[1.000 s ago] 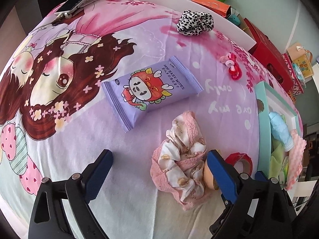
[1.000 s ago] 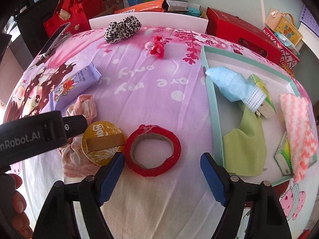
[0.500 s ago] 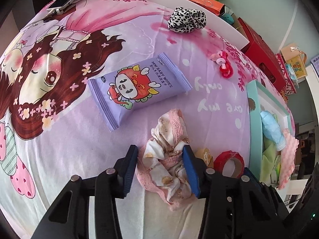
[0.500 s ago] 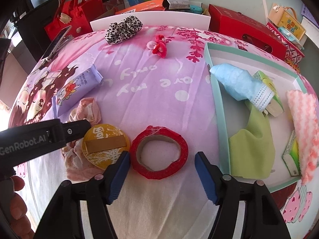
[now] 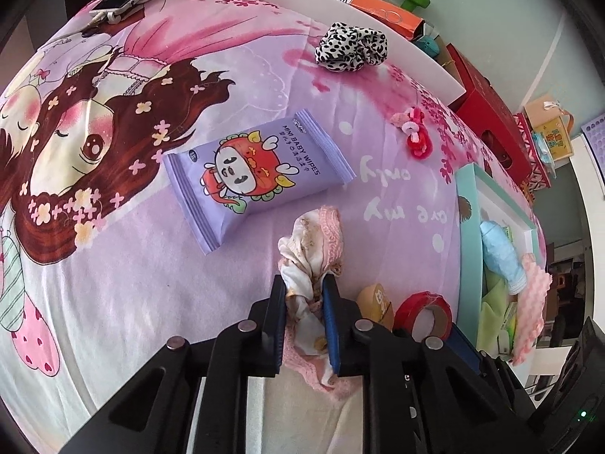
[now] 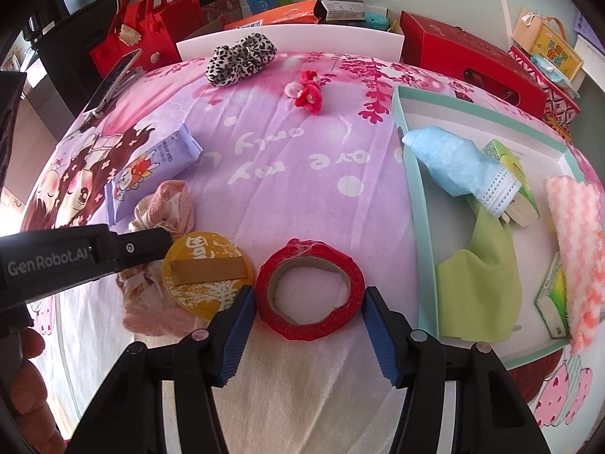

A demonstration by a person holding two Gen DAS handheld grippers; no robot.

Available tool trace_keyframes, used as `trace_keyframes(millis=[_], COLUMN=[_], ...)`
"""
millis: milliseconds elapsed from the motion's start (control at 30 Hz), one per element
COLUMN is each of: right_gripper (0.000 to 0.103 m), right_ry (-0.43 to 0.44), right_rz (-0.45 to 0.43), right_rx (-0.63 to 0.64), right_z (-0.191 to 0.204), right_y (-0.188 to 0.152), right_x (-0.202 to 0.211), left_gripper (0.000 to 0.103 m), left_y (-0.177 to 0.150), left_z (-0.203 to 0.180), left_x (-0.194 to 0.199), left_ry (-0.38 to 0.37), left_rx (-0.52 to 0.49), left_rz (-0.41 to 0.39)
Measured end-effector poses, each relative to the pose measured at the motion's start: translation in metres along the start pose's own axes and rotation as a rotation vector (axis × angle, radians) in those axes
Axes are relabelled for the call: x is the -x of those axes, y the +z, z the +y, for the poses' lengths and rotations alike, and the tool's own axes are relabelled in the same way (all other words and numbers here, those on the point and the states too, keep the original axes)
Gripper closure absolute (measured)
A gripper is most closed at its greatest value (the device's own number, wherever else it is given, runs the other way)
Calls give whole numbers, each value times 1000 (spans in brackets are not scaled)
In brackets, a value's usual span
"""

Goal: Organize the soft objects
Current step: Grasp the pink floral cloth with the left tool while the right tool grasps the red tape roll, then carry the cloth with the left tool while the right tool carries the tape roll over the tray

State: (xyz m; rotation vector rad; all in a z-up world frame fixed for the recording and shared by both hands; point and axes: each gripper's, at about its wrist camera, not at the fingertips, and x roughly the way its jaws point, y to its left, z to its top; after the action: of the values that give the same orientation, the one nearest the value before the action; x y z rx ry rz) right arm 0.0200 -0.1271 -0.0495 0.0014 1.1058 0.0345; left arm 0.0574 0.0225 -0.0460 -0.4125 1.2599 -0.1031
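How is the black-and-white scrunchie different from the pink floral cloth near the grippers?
The scrunchie is spotted black and white; the cloth is pink and cream with a small print. The scrunchie lies free at the far edge of the bed, while the cloth is pinched in the closing left gripper. The scrunchie is a compact ring; the cloth is a loose crumpled heap. Both are soft fabric and outside the tray.

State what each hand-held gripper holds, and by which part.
The left hand-held gripper is closing on the pink frilly cloth, pinching its bunched middle. The right hand-held gripper is closing around the red tape roll across its outer rim; whether its pads touch yet cannot be told.
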Motion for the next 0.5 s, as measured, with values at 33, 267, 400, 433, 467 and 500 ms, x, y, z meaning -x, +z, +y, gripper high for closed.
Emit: trace_keyframes(millis=[33, 267, 400, 433, 467, 500], right_gripper=[43, 43, 43, 43, 43, 43], right_ry=[-2, -8, -8, -8, -9, -10], right_rz=[-2, -24, -52, -59, -66, -72], right_rx=[0, -17, -33, -38, -42, -45], right_z=[0, -4, -8, -9, -10, -11], right_y=[0, 3, 6, 6, 7, 7], right_x=[1, 7, 15, 17, 18, 20], left_gripper=[85, 86, 86, 86, 86, 86], left_y=[1, 3, 5, 5, 6, 6], left_z=[0, 3, 2, 2, 0, 1], left_x=[3, 25, 40, 43, 43, 46], left_ry=[5, 11, 22, 29, 35, 39], left_rx=[-1, 5, -4, -7, -8, -6], left_rz=[-11, -92, -148, -160, -168, -175])
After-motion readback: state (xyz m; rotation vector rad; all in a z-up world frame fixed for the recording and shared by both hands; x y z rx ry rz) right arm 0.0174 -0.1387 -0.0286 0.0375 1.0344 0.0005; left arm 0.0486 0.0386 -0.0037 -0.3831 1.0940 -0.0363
